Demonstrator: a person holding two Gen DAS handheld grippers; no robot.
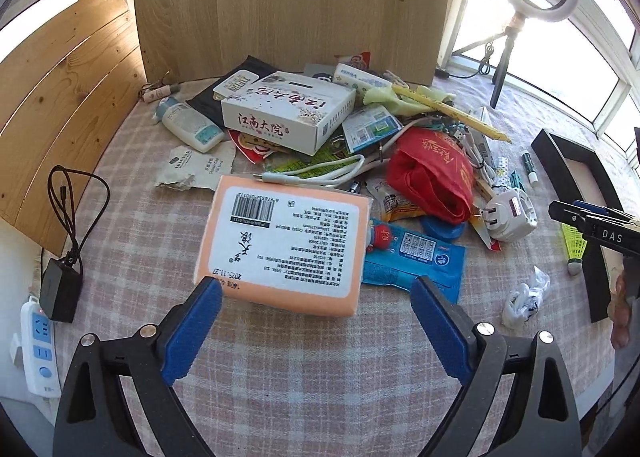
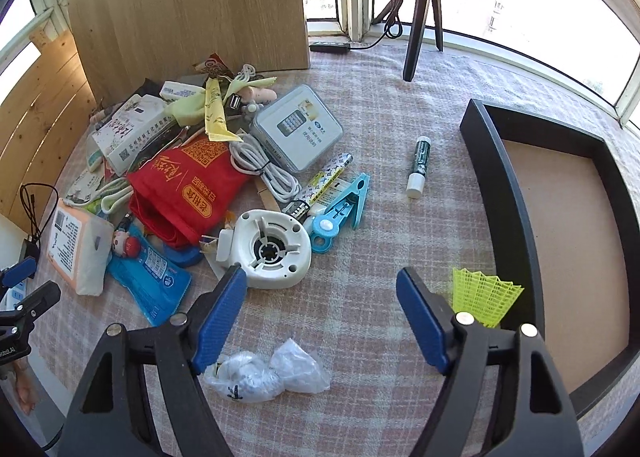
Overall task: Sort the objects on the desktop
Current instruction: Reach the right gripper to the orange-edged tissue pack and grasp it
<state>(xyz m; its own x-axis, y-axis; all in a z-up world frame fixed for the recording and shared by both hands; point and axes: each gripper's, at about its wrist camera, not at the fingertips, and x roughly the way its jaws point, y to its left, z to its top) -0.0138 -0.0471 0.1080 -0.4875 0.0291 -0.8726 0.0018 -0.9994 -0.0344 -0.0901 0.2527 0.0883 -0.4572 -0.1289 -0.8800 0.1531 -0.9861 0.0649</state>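
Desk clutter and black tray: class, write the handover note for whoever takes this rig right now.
Left claw: open, empty, over the orange tissue pack.
Right claw: open, empty, above the crumpled plastic bag.
Black tray: empty, on the right.
Beside it: yellow shuttlecock, lip balm.
The pile lies unsorted on the left.
Done: nothing visibly sorted.
Left: everything.

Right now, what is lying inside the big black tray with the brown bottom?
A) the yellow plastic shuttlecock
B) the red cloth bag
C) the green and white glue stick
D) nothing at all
D: the black tray shows only its bare brown bottom, and the yellow plastic shuttlecock lies outside its wall on the checked cloth.
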